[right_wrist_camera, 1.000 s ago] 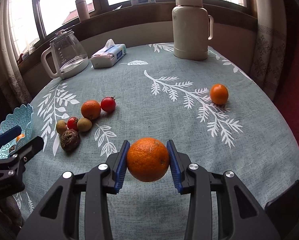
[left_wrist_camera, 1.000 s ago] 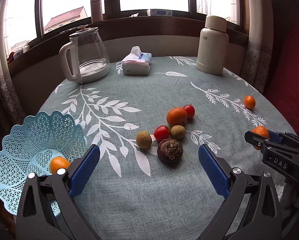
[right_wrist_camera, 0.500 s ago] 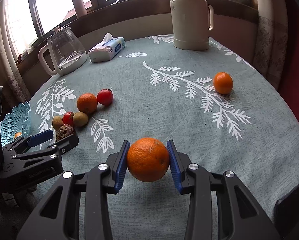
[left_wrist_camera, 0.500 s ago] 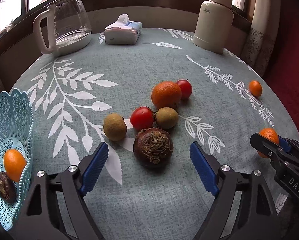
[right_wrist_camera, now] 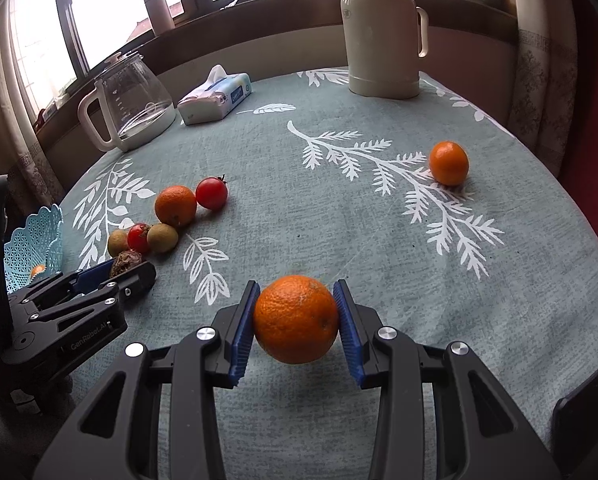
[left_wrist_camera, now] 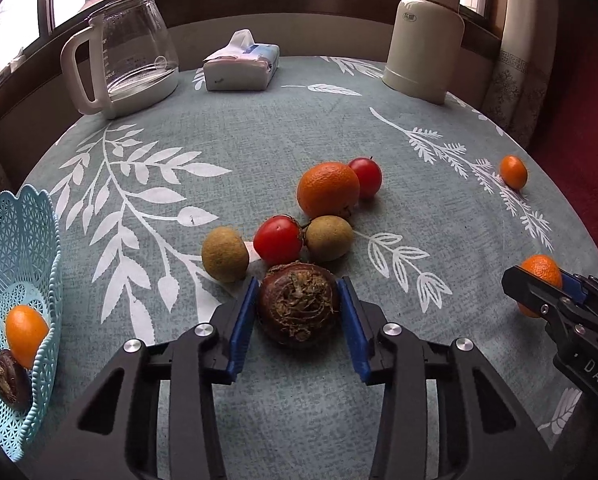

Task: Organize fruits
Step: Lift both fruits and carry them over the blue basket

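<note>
My left gripper [left_wrist_camera: 297,294] is shut on a dark brown rough fruit [left_wrist_camera: 299,312] that rests on the cloth, with a blue pad against each side. Just behind it lie two tomatoes [left_wrist_camera: 278,240], two greenish-brown fruits [left_wrist_camera: 225,254] and a big orange [left_wrist_camera: 327,189]. My right gripper [right_wrist_camera: 296,300] is shut on an orange [right_wrist_camera: 296,320], held a little above the table at the right. A small orange [right_wrist_camera: 449,162] sits alone far right. The light blue basket [left_wrist_camera: 3,240] at the left edge holds an orange [left_wrist_camera: 25,334] and a brown fruit [left_wrist_camera: 9,378].
At the back of the round table stand a glass kettle [left_wrist_camera: 127,52], a tissue pack [left_wrist_camera: 241,66] and a cream thermos [left_wrist_camera: 423,36]. A window sill runs behind them. The table edge curves away close on the right, with a red floor beyond.
My left gripper moved forward and down to the brown fruit and its jaws closed on it. The right gripper kept its hold on the orange and shifted little.
</note>
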